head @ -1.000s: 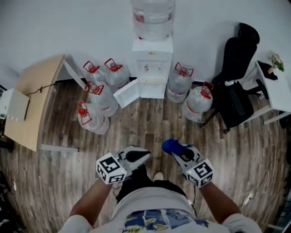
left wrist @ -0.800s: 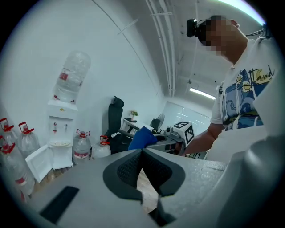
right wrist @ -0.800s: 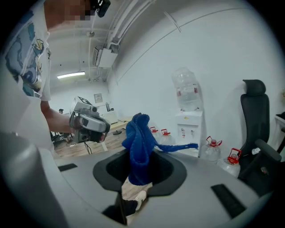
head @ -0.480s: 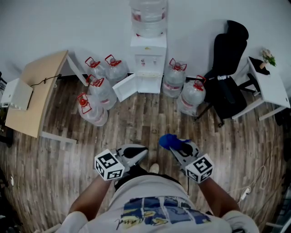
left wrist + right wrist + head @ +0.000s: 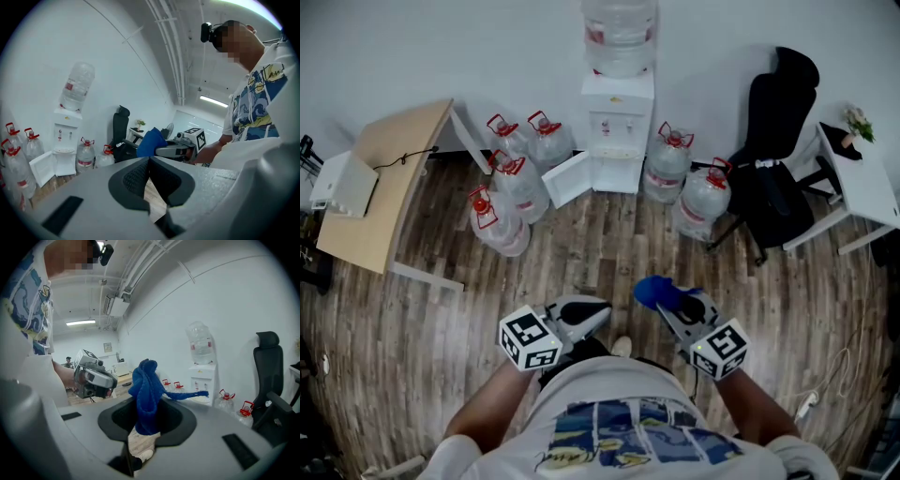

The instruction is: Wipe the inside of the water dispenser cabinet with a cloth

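Hanging back from the water dispenser (image 5: 620, 131) as before, the right tool (image 5: 667, 306) stays clamped on the blue cloth (image 5: 651, 292), the left tool (image 5: 599, 317) closed and empty; wiping hasn't begun.

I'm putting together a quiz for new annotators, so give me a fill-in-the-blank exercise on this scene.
1. The right tongs grip a ___ cloth.
2. The left tongs are shut and hold ___.
3. The cabinet door of the water dispenser stands ___.

Missing words: blue; nothing; open.
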A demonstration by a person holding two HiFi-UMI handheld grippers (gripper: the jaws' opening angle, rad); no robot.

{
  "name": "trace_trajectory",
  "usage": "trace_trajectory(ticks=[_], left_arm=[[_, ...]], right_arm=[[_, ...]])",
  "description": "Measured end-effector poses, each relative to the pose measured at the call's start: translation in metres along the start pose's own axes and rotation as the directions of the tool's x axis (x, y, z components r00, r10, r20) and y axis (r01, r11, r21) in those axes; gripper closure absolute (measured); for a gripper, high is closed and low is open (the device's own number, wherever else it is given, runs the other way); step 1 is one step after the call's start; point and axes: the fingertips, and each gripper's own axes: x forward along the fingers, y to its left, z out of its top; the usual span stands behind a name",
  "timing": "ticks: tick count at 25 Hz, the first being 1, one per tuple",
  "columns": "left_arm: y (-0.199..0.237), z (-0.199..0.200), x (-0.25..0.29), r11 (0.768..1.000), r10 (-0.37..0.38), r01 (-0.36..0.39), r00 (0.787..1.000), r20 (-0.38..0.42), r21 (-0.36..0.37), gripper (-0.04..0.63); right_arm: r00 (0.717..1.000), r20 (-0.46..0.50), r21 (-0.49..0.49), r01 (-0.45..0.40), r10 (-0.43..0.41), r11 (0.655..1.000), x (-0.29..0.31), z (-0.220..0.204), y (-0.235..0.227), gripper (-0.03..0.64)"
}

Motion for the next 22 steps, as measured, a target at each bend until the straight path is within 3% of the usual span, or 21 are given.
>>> trace_trajectory(ticks=[22], left_arm=[[-0.0001,-0.0022,0.0051,1.000,-0.013,0.012,0.999,-0.031,-0.009,0.592]], right_arm=[[1.000,0.018,0.010,0.002,-0.002,1.000,-0.0101,0.0067,0.0026,0.526]])
